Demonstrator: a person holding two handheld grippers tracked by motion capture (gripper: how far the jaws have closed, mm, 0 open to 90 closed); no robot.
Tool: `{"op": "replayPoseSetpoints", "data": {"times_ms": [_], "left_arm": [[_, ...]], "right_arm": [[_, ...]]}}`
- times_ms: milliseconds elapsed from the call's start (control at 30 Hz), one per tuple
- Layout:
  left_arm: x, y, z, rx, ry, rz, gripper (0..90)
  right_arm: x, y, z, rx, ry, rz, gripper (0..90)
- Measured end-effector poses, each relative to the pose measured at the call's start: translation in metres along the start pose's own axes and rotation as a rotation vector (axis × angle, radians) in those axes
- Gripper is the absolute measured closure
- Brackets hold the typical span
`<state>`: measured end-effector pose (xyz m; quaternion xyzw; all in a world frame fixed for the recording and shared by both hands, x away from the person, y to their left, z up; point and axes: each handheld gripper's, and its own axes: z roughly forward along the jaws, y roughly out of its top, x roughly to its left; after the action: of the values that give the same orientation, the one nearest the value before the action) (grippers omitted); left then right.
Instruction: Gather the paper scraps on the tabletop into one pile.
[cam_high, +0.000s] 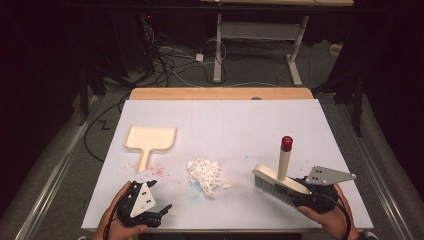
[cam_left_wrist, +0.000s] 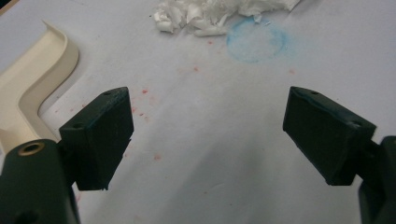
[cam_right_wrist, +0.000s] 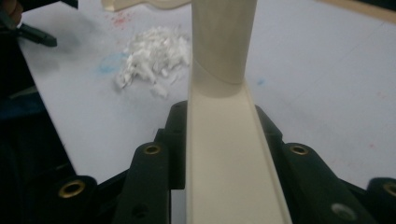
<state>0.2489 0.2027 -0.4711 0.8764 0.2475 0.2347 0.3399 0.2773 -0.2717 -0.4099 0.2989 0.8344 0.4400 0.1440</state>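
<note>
A cream dustpan (cam_high: 150, 139) lies flat at the table's left, its handle toward me. A pile of white paper scraps (cam_high: 206, 175) sits at the middle front. My left gripper (cam_high: 159, 196) hovers open just below the dustpan handle, left of the scraps. In the left gripper view its jaws stand wide apart (cam_left_wrist: 208, 100) over bare table, with the dustpan (cam_left_wrist: 32, 88) at the left and the scraps (cam_left_wrist: 210, 14) ahead. My right gripper (cam_high: 299, 192) is shut on the end of a cream brush (cam_high: 272, 177) with a red-tipped upright handle (cam_high: 286, 144). The brush block (cam_right_wrist: 224, 158) runs between the jaws, and the scraps (cam_right_wrist: 156, 58) lie beyond.
The white table sheet (cam_high: 240, 125) carries red specks near the dustpan handle and a faint blue ring stain (cam_left_wrist: 256, 41) beside the scraps. A wooden edge (cam_high: 220, 93) runs along the far side. Cables and a stand's legs (cam_high: 218, 60) are on the floor beyond.
</note>
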Motion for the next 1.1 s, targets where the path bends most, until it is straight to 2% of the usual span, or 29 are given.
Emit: {"op": "replayPoseSetpoints", "data": {"times_ms": [133, 267, 400, 467, 533, 633, 700, 767, 833, 967, 1100], "left_arm": [[0.001, 0.000, 0.000, 0.001, -0.001, 0.000, 15.5], [0.000, 0.001, 0.001, 0.001, -0.006, 0.003, 15.5], [0.001, 0.002, 0.003, 0.003, -0.007, 0.015, 15.5], [0.001, 0.003, 0.004, 0.003, -0.010, 0.015, 15.5], [0.001, 0.003, 0.005, 0.003, -0.011, 0.018, 15.5], [0.000, 0.004, 0.006, 0.009, -0.013, 0.021, 15.5], [0.000, 0.004, 0.006, 0.010, -0.015, 0.024, 15.5], [-0.001, 0.004, 0.006, 0.010, -0.016, 0.027, 15.5], [-0.001, 0.004, 0.006, 0.009, -0.019, 0.030, 15.5], [0.000, 0.004, 0.006, 0.008, -0.022, 0.026, 15.5], [-0.001, 0.004, 0.007, 0.009, -0.027, 0.031, 15.5]], "right_arm": [[-0.004, -0.007, -0.004, 0.068, 0.090, 0.050, 68.1], [-0.014, -0.012, -0.004, 0.109, 0.137, 0.087, 68.0], [-0.034, -0.013, 0.002, 0.158, 0.152, 0.131, 67.9], [-0.046, -0.012, 0.006, 0.179, 0.135, 0.134, 67.3], [-0.058, -0.010, 0.010, 0.198, 0.140, 0.139, 63.8], [-0.072, -0.006, 0.018, 0.248, 0.128, 0.124, 59.1], [-0.077, -0.003, 0.026, 0.283, 0.089, 0.082, 56.1], [-0.082, 0.000, 0.034, 0.321, 0.077, 0.071, 51.9], [-0.086, 0.003, 0.039, 0.335, 0.080, 0.050, 50.6], [-0.094, 0.012, 0.043, 0.317, 0.095, 0.027, 50.5], [-0.099, 0.019, 0.050, 0.358, 0.105, -0.031, 47.9]]}}
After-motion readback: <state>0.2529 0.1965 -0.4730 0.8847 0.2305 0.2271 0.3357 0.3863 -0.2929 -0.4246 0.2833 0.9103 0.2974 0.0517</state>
